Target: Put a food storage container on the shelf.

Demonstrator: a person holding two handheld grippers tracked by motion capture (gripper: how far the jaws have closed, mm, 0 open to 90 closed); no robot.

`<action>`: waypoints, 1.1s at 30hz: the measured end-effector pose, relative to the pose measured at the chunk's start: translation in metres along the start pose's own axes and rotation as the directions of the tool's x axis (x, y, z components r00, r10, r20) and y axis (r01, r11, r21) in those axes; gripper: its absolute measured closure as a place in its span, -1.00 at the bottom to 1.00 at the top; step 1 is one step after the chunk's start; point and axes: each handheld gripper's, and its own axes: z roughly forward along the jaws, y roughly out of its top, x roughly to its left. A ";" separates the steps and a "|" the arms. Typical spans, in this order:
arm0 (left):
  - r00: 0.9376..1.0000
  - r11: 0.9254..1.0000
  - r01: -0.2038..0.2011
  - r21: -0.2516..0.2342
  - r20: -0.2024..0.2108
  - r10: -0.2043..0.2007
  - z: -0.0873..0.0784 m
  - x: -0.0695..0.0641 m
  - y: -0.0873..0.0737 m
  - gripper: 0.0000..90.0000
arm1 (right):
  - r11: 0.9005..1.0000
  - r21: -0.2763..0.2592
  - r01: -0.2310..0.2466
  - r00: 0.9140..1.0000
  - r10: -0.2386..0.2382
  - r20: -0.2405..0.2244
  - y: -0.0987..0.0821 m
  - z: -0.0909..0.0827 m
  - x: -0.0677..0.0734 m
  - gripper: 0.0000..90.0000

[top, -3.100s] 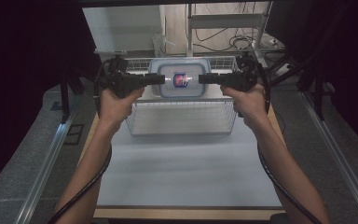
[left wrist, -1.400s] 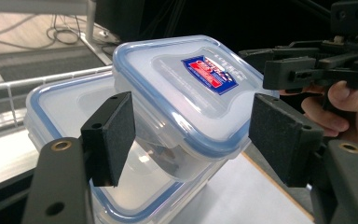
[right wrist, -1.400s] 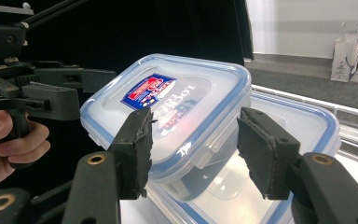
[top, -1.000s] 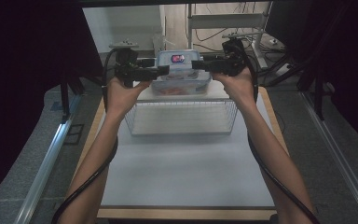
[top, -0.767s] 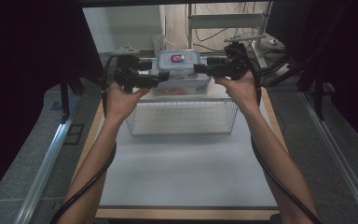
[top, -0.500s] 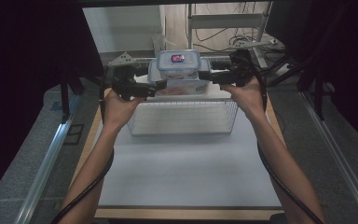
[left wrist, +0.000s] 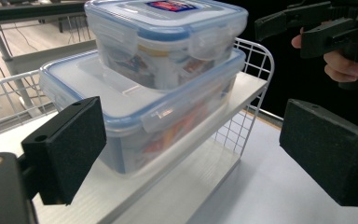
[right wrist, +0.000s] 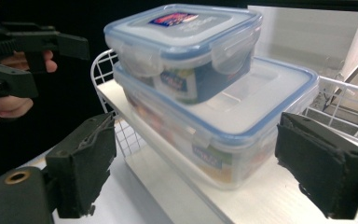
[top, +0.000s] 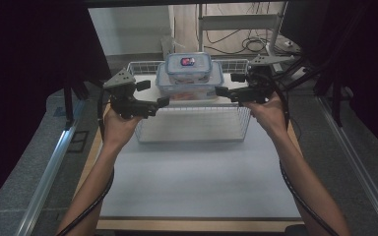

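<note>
The small lidded container (top: 188,66) sits stacked on the lid of the larger container (top: 189,84), and both rest on the white shelf (left wrist: 177,154) that tops the wire rack (top: 193,123). To my eye the stacking step is done and this is the let-go: both hands hang to either side of the stack, clear of it.

The left gripper (top: 163,102) hovers just left of the larger container and a little toward the person. Its jaws have just been opening and now stand wide, with nothing between the pads. The right gripper (top: 220,91) hangs just right of the same container; its jaws have also just been opening, stand wide apart, and touch nothing.

Next, I would guess, comes pulling both hands clear of the rack without nudging the stack, since the small container merely rests on the lid below and could slide. The white surface (top: 197,182) in front of the rack leaves room for that.
</note>
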 end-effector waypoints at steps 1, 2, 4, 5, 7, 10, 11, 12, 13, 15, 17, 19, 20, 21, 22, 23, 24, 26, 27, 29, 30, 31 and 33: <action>1.000 1.000 -0.008 0.003 -0.002 0.008 -0.001 -0.002 -0.001 -0.85 | 1.000 0.002 0.006 1.000 -0.006 0.003 -0.001 -0.001 0.001 -0.75; 1.000 1.000 -0.015 0.006 -0.002 0.015 -0.002 -0.005 -0.003 -0.86 | 1.000 0.004 0.011 1.000 -0.011 0.008 -0.003 -0.002 0.003 -0.76; 1.000 0.999 -0.030 0.011 -0.006 0.030 -0.004 -0.009 -0.006 -0.86 | 1.000 0.010 0.025 1.000 -0.025 0.010 -0.006 -0.004 0.005 -0.79; 0.999 0.999 -0.036 0.017 -0.006 0.037 -0.005 -0.012 -0.008 -0.86 | 0.999 0.015 0.029 0.999 -0.029 0.015 -0.007 -0.005 0.006 -0.80; 0.999 0.998 -0.051 0.028 -0.009 0.051 -0.006 -0.016 -0.012 -0.87 | 0.999 0.016 0.035 0.999 -0.035 0.016 -0.011 -0.007 0.009 -0.82; 0.998 0.997 -0.062 0.039 -0.012 0.063 -0.007 -0.021 -0.017 -0.88 | 0.999 0.018 0.041 0.999 -0.041 0.014 -0.017 -0.009 0.011 -0.83; 0.998 0.997 -0.064 0.043 -0.014 0.064 -0.007 -0.022 -0.019 -0.88 | 0.999 0.020 0.043 0.999 -0.043 0.015 -0.019 -0.010 0.012 -0.84; 0.998 0.997 -0.063 0.046 -0.017 0.064 -0.007 -0.024 -0.022 -0.89 | 0.999 0.023 0.043 0.999 -0.043 0.017 -0.021 -0.010 0.013 -0.84; 0.998 0.997 -0.064 0.049 -0.019 0.065 -0.007 -0.025 -0.024 -0.89 | 0.999 0.026 0.043 0.999 -0.044 0.016 -0.023 -0.011 0.014 -0.84; 0.997 0.996 -0.067 0.057 -0.023 0.069 -0.007 -0.027 -0.028 -0.89 | 0.998 0.037 0.044 0.999 -0.045 0.015 -0.027 -0.012 0.016 -0.84; 0.997 0.996 -0.068 0.064 -0.026 0.070 -0.006 -0.029 -0.034 -0.89 | 0.998 0.043 0.052 0.998 -0.053 0.019 -0.031 -0.012 0.018 -0.84; 0.997 0.994 -0.074 0.075 -0.029 0.077 -0.007 -0.031 -0.037 -0.89 | 0.997 0.051 0.060 0.998 -0.061 0.023 -0.035 -0.013 0.021 -0.84; 0.997 0.994 -0.073 0.077 -0.029 0.076 -0.006 -0.032 -0.040 -0.90 | 0.996 0.054 0.067 0.997 -0.068 0.025 -0.037 -0.013 0.022 -0.84; 0.997 0.994 -0.074 0.079 -0.031 0.076 -0.006 -0.033 -0.042 -0.90 | 0.996 0.057 0.070 0.997 -0.071 0.027 -0.039 -0.014 0.024 -0.84; 0.996 0.993 -0.080 0.086 -0.032 0.083 -0.007 -0.034 -0.043 -0.90 | 0.995 0.061 0.073 0.997 -0.075 0.030 -0.041 -0.014 0.026 -0.84; 0.996 0.994 -0.077 0.083 -0.031 0.080 -0.007 -0.035 -0.046 -0.90 | 0.995 0.062 0.076 0.996 -0.078 0.032 -0.043 -0.015 0.027 -0.84; 0.996 0.993 -0.082 0.088 -0.033 0.085 -0.008 -0.036 -0.048 -0.90 | 0.995 0.065 0.079 0.996 -0.081 0.033 -0.045 -0.016 0.029 -0.84; 0.996 0.992 -0.082 0.092 -0.030 0.085 -0.008 -0.039 -0.052 -0.90 | 0.995 0.067 0.080 0.996 -0.082 0.032 -0.050 -0.017 0.031 -0.85; 0.996 0.993 -0.080 0.092 -0.030 0.083 -0.008 -0.040 -0.055 -0.91 | 0.995 0.067 0.078 0.996 -0.081 0.030 -0.052 -0.017 0.033 -0.85; 0.995 0.991 -0.086 0.100 -0.031 0.090 -0.008 -0.043 -0.059 -0.91 | 0.995 0.069 0.078 0.997 -0.080 0.023 -0.056 -0.017 0.035 -0.85; 0.996 0.991 -0.084 0.100 -0.032 0.088 -0.008 -0.044 -0.062 -0.91 | 0.994 0.070 0.080 0.996 -0.081 0.022 -0.058 -0.017 0.036 -0.86; 0.995 0.991 -0.087 0.104 -0.032 0.091 -0.009 -0.045 -0.064 -0.91 | 0.994 0.069 0.082 0.996 -0.084 0.021 -0.060 -0.018 0.037 -0.86; 0.995 0.991 -0.088 0.104 -0.033 0.092 -0.009 -0.047 -0.068 -0.92 | 0.994 0.068 0.082 0.996 -0.083 0.019 -0.065 -0.018 0.040 -0.87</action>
